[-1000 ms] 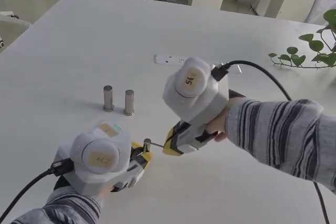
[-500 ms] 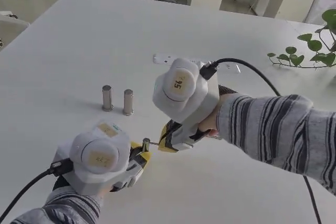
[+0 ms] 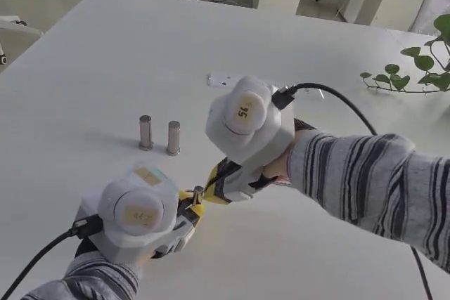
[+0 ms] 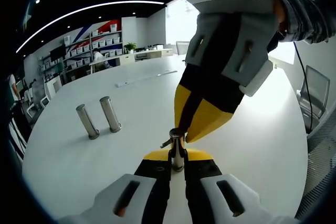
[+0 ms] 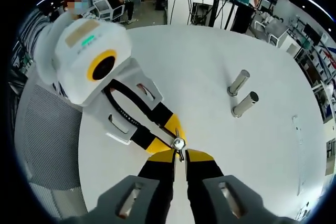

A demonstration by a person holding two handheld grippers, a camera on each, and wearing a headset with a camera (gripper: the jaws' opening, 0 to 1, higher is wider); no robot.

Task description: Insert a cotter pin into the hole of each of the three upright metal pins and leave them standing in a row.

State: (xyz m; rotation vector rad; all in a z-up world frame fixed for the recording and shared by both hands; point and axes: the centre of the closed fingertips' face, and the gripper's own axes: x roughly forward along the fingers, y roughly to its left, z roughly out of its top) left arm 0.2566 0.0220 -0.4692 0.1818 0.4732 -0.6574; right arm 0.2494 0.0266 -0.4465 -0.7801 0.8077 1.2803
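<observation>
My left gripper (image 4: pixel 178 158) is shut on a short metal pin (image 4: pixel 177 149), held upright just above the white table (image 3: pixel 105 54). My right gripper (image 5: pixel 180 153) is shut on a thin cotter pin (image 5: pixel 177 136), its yellow tips right against the pin's head (image 5: pixel 178 143). The cotter pin's end (image 4: pixel 166 143) pokes out on the far side of the head. Two more metal pins (image 3: pixel 145 132) (image 3: pixel 174 138) stand upright side by side, left of and beyond the grippers. In the head view the left gripper (image 3: pixel 191 205) and the right gripper (image 3: pixel 213 189) meet at the held pin (image 3: pixel 198 191).
A flat white strip (image 3: pixel 225 79) lies on the table beyond the right gripper. A leafy plant (image 3: pixel 411 68) trails in at the right edge. A black cable (image 3: pixel 344 100) arcs from the right gripper. Open tabletop surrounds the two standing pins.
My right gripper has moved left and down toward the held pin, bringing the cotter pin to the pin's head. The left gripper and the two standing pins have stayed put.
</observation>
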